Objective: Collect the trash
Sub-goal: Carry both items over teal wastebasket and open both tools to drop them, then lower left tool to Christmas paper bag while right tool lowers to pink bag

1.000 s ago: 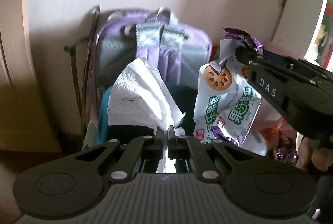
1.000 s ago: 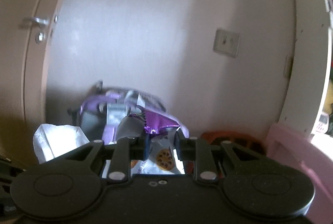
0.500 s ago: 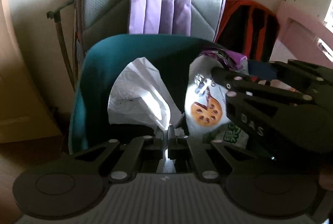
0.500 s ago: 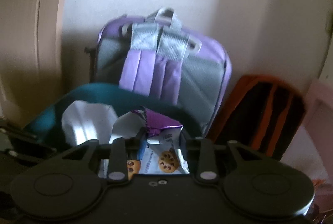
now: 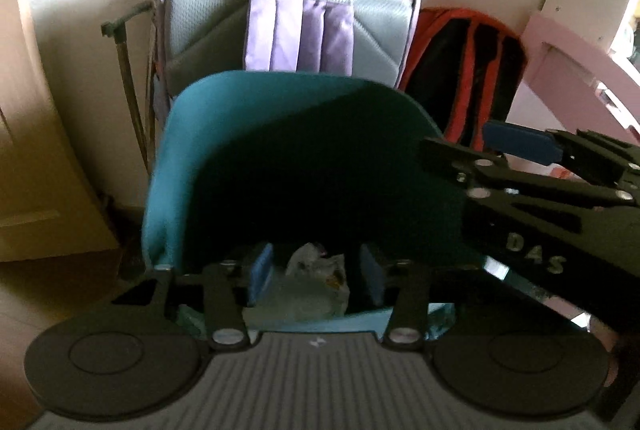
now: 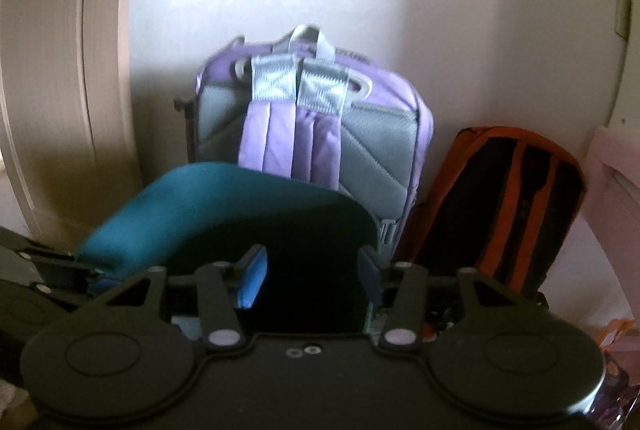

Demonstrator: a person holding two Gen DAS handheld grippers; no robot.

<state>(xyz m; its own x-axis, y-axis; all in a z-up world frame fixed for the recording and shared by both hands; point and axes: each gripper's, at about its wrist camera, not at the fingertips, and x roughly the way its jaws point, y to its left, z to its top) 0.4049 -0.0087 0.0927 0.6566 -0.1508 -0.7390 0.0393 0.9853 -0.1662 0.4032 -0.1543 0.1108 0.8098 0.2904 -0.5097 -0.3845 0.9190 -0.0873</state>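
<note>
Both your grippers now open over the teal bin (image 5: 240,150): the left gripper (image 5: 316,274) has dropped the tissue, the right gripper (image 6: 310,276) the snack bag. Jaws spreading, nothing pinched. Trash (image 5: 316,278) lies at the bin's bottom; both pieces are collected.

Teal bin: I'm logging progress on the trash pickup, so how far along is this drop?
Done: crumpled trash lies down inside the teal bin, free of any grip. In hand: nothing; the left gripper and right gripper are over the bin, jaws opening, no pad pressing on anything. Left: whether more trash waits elsewhere cannot be told from these views.
</note>
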